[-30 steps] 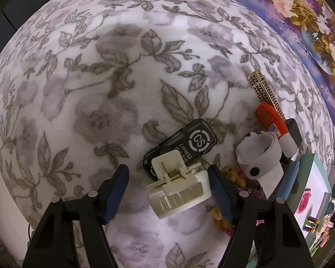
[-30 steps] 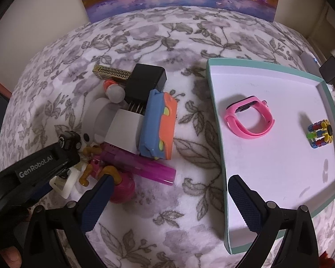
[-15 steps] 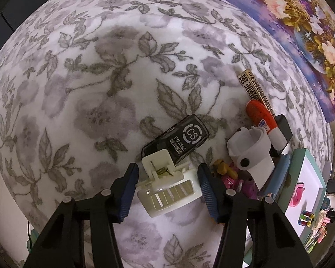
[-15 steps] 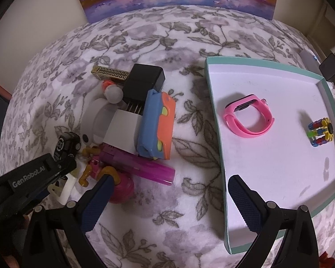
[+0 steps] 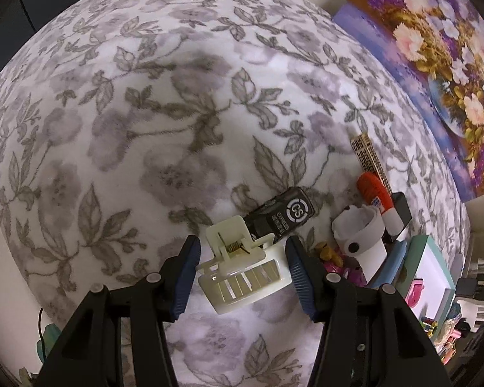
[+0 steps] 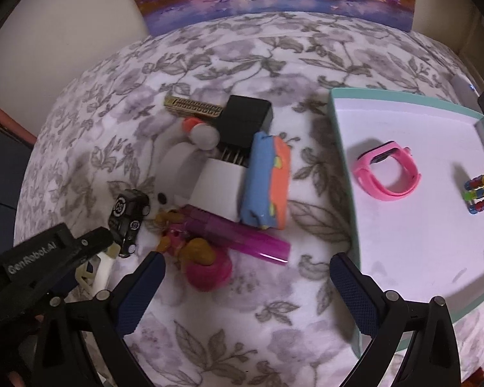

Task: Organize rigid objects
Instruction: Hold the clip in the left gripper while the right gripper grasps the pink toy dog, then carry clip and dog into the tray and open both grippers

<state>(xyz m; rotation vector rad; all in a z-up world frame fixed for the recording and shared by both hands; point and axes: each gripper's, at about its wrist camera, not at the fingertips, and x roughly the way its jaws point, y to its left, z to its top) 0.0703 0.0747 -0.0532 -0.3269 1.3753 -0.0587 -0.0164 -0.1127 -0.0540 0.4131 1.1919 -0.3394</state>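
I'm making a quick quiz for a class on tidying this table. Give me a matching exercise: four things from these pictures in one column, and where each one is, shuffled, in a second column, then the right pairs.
Things:
1. cream hair clip
2. pink watch
3. black toy car
4. purple tube

Places:
A. inside the teal tray
B. on the cloth, next to the left claw
C. between the left claw's pads
D. on the cloth in front of the blue and orange case

Pairs: 1-C, 2-A, 3-B, 4-D
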